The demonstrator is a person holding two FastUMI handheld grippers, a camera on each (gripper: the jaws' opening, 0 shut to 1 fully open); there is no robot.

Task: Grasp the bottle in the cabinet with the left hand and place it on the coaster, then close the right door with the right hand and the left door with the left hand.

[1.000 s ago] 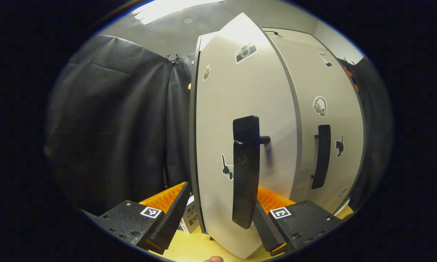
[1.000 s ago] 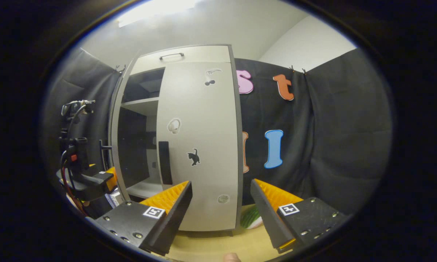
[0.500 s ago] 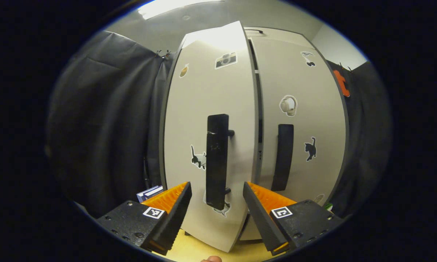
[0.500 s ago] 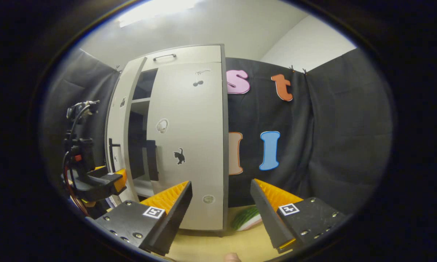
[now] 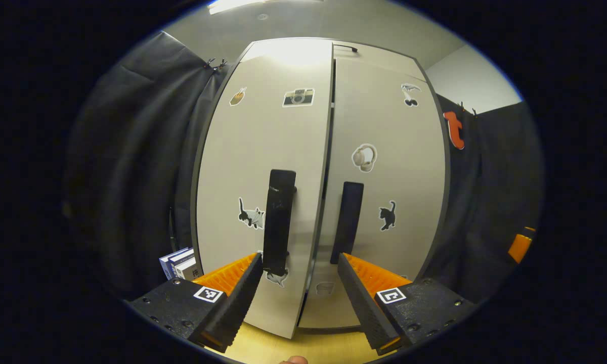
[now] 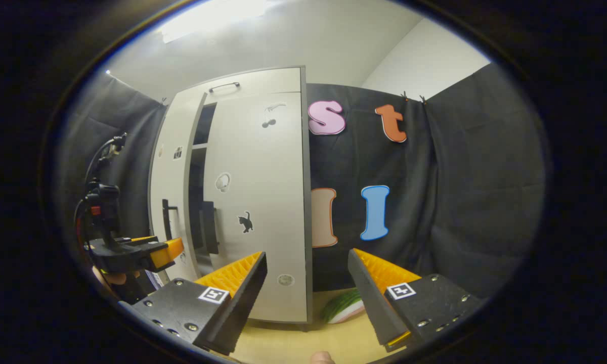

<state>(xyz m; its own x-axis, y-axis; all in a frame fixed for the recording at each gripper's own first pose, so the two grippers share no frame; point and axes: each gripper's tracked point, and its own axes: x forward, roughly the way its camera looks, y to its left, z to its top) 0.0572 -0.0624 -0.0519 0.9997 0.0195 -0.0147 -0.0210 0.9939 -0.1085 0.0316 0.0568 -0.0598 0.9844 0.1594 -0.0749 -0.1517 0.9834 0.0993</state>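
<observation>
— Doors first: how many do you count, and how do they stand?

— Two on the cabinet (image 5: pixel 374 55). Your left door (image 5: pixel 260 167) is not quite home; its lower edge sticks out a little past the right door (image 5: pixel 389 172), and in the right claw view a dark slit shows between the two. Each door carries one black handle: the left handle (image 5: pixel 279 222) and the right handle (image 5: pixel 347 222), side by side across the seam.

— And the bottle, the coaster?

— I cannot tell you where they are.

— My claws?

— Your left claw (image 5: pixel 298 288) is spread wide, holding nothing; the left handle's lower end sits just above its left finger (image 5: pixel 230 298), and whether they touch I cannot tell. Your right claw (image 6: pixel 308 288) is equally wide and empty, well back from the right door.

— Room to move?

— Wooden surface (image 5: pixel 268 346) lies bare under the left door's edge. Some boxes (image 5: pixel 179 263) stand beside the cabinet's left side, and one green-and-white object (image 6: pixel 341 307) lies by its right corner.
</observation>
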